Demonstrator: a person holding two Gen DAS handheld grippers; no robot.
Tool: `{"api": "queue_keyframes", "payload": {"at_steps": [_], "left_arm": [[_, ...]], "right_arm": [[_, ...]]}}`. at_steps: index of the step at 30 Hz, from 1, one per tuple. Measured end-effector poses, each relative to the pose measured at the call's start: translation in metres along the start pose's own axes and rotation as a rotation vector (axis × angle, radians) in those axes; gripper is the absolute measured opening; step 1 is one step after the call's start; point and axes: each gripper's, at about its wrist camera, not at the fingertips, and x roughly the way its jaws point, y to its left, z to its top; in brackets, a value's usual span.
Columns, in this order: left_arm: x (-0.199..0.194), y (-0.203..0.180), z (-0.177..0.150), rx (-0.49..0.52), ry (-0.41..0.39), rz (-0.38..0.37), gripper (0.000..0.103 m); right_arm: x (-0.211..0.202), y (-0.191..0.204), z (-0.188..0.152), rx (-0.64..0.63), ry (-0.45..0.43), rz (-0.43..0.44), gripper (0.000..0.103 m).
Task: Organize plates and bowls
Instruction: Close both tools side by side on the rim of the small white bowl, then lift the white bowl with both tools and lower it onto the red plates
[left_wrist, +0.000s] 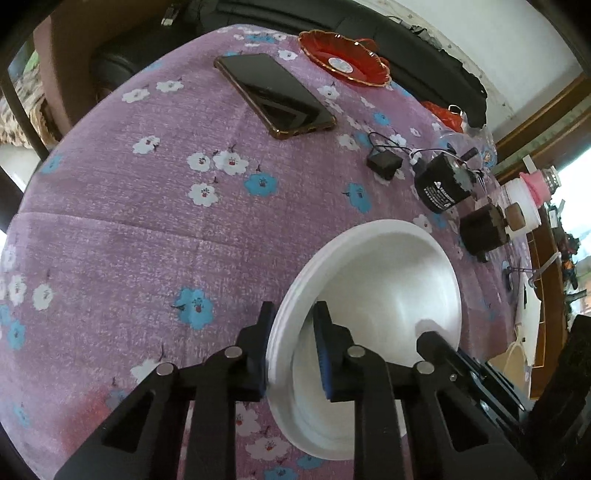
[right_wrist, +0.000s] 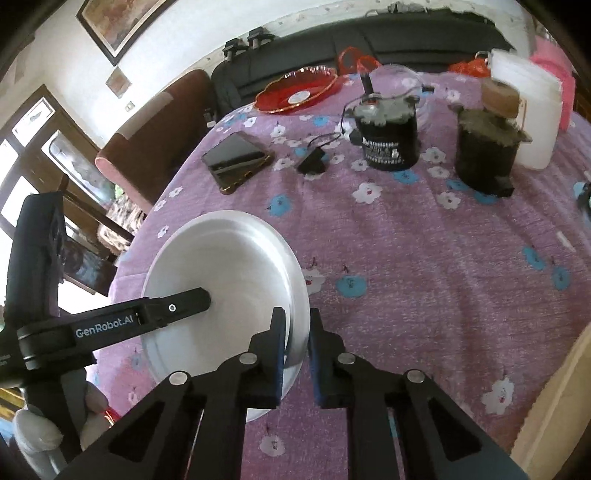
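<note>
1. So, nearest first: the left gripper (left_wrist: 295, 325) is clamped on the near-left rim of the white bowl (left_wrist: 384, 280), one pad outside the wall and one inside; no gap between pads and rim that I can see.
2. Same deal on the other side; the right gripper (right_wrist: 297, 332) is pinched on the bowl's right rim, so both claws are closed on the same white bowl (right_wrist: 221, 258); in the right wrist view the left tool reaches in over the bowl from the left.
3. The bowl sits on the purple floral tablecloth (left_wrist: 147, 221), toward the near edge of the table; whether it's lifted clear of the cloth I can't tell.
4. Mid-table: a dark phone (left_wrist: 275, 94) lying flat; a small black box with a wire (left_wrist: 384, 164); two black cylindrical things (right_wrist: 389, 136) side by side.
5. Far end: a red scalloped plate (left_wrist: 343, 59) near the table's back edge, well apart from the bowl; a white container (right_wrist: 532, 110) behind the right-hand cylinder.
</note>
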Motion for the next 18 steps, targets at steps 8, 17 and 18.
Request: {"api": "queue_keyframes", "payload": {"at_steps": [8, 17, 18], "left_arm": [[-0.035, -0.006, -0.02, 0.004, -0.035, -0.021, 0.02], [-0.095, 0.006, -0.063, -0.027, -0.096, -0.066, 0.02], [-0.103, 0.009, -0.068, -0.035, -0.106, -0.074, 0.02]], "right_arm": [[-0.034, 0.01, -0.009, -0.001, -0.045, 0.026, 0.013], [-0.087, 0.044, -0.041, -0.049, -0.092, 0.082, 0.013], [-0.093, 0.05, -0.046, -0.056, -0.099, 0.09, 0.013]]}}
